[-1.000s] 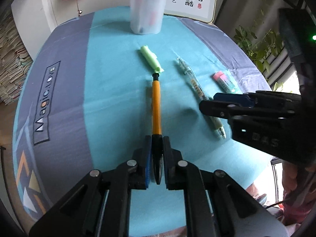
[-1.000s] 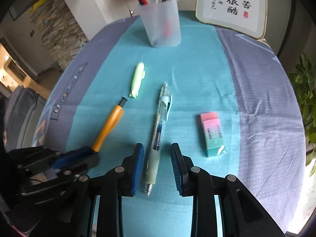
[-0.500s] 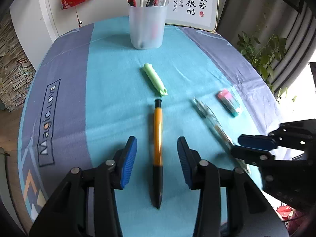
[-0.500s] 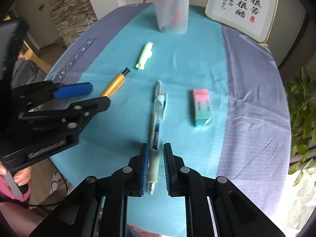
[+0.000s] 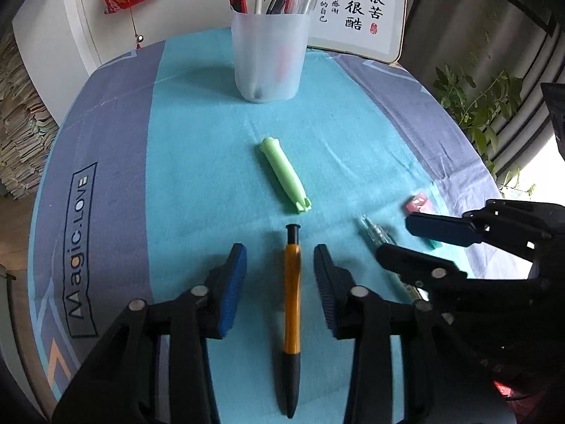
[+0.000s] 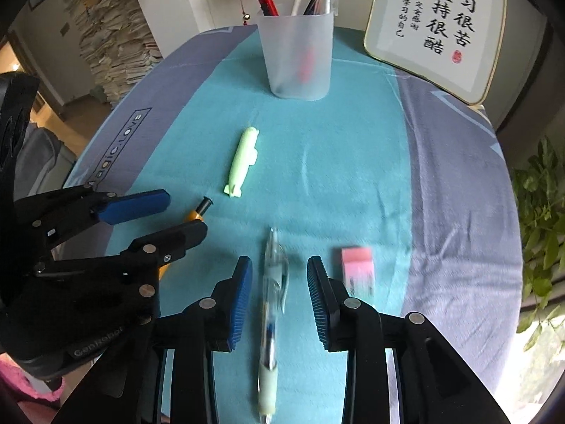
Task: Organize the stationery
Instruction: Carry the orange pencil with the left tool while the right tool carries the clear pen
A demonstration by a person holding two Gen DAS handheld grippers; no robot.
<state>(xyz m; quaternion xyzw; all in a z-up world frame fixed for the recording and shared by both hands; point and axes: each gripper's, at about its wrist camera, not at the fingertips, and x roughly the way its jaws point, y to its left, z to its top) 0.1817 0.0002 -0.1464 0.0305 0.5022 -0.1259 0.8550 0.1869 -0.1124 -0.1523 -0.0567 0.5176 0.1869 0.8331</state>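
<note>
**Presently on the table: stationery laid out, both claws spread**

Item one, the tablecloth (image 5: 197,162): a turquoise middle band is flanked by grey-violet side panels, the left one lettered "Magic.LOVE". Everything listed below is borne by it.

Item two, the framed calligraphy panel (image 6: 438,31): it is propped upright at the far right edge, behind the cup.

Item three, the left gripper (image 5: 280,282): its jaws have just been closing a little, yet they are seen apart, with a gap on either side of the orange pen (image 5: 293,296). No pad is pressed on the barrel.

Item four, the right gripper (image 6: 279,293): its jaws have just been opening, and they are seen spread, the clear gel pen (image 6: 272,304) lying free between them. This pen is blurred in the right wrist view.

Item five, the translucent pen cup (image 5: 270,54): it is set upright at the far middle of the turquoise band, and several pens are stood in it.

Item six, the orange pen: it is laid lengthwise, black grip nearest the camera, black cap end pointed toward the cup.

Item seven, the green highlighter (image 5: 286,173): it is laid aslant just beyond the orange pen's far end, apart from it.

Item eight, the pink-and-teal eraser (image 6: 356,268): it is placed just right of the right gripper's right finger.
</note>
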